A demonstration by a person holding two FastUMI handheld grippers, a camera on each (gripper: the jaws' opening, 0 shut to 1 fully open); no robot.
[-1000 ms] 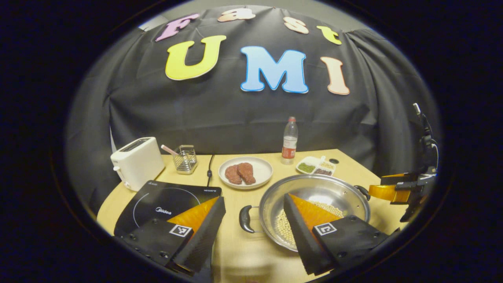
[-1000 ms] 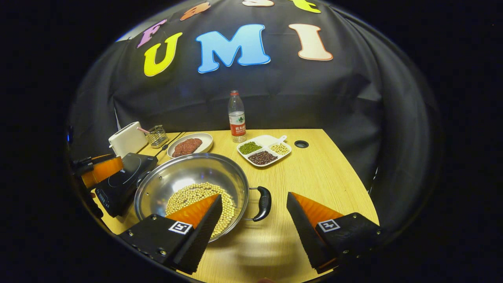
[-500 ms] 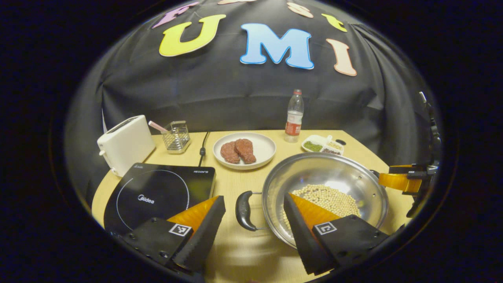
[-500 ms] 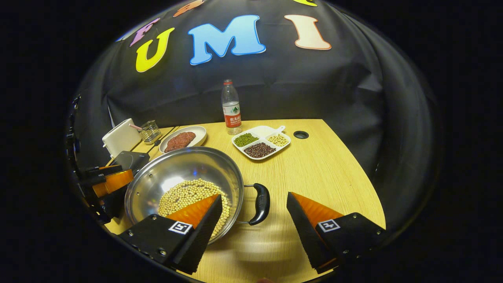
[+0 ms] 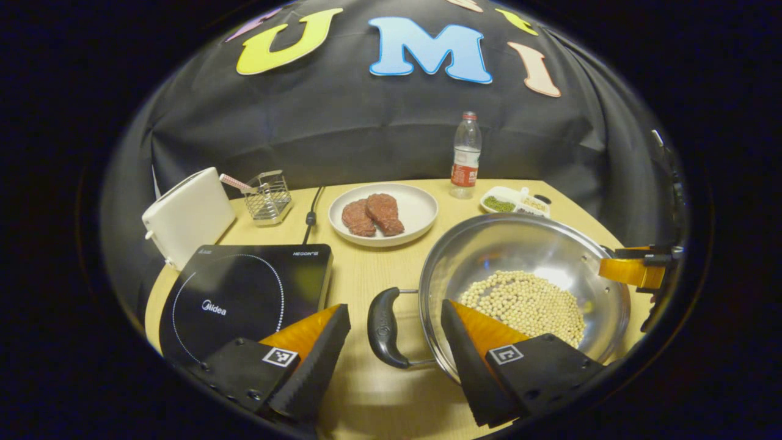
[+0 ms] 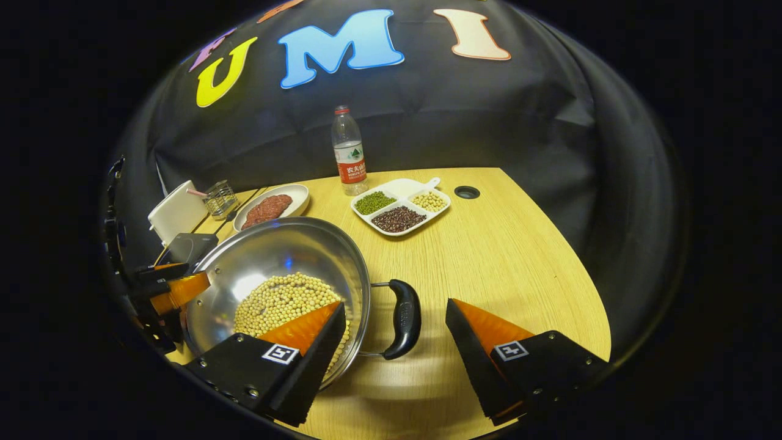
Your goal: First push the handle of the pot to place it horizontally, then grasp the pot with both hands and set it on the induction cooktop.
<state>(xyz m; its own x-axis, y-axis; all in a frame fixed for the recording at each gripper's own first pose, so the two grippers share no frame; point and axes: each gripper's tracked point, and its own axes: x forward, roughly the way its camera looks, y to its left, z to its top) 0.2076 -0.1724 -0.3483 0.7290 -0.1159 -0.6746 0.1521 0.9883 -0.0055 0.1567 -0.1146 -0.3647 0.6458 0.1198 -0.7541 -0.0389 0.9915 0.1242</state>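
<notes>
- The pot [image 5: 525,287] sits on the table [image 6: 507,244], just right of the induction cooktop [image 5: 244,293], with a layer of pale beans [image 5: 525,302] in its bowl.
- The left gripper [image 5: 391,342] has its jaws spread wide; the pot's left handle [image 5: 383,327] lies in the gap between them, untouched on either side.
- The right gripper [image 6: 394,339] is likewise spread; the pot's right handle [image 6: 404,318] lies between its fingers, nearer the inner finger, no contact visible.
- Both handles appear to lie level across the pot, so the step in hand is judged to be the two-handed grasp.
- To do it well: centre each handle's thick middle between the fingers, close both grippers together, and confirm firm pressure on both sides before lifting.
- Lift level and slowly; a tilt is likely to shift the beans and swing the pot.
- Carry the pot left and lower it onto the ring marked on the induction cooktop.
- Compared with the frames a second ago, both grippers have moved closer to the pot: each handle now appears larger and deeper between the fingers, and the pot itself has not turned.
</notes>
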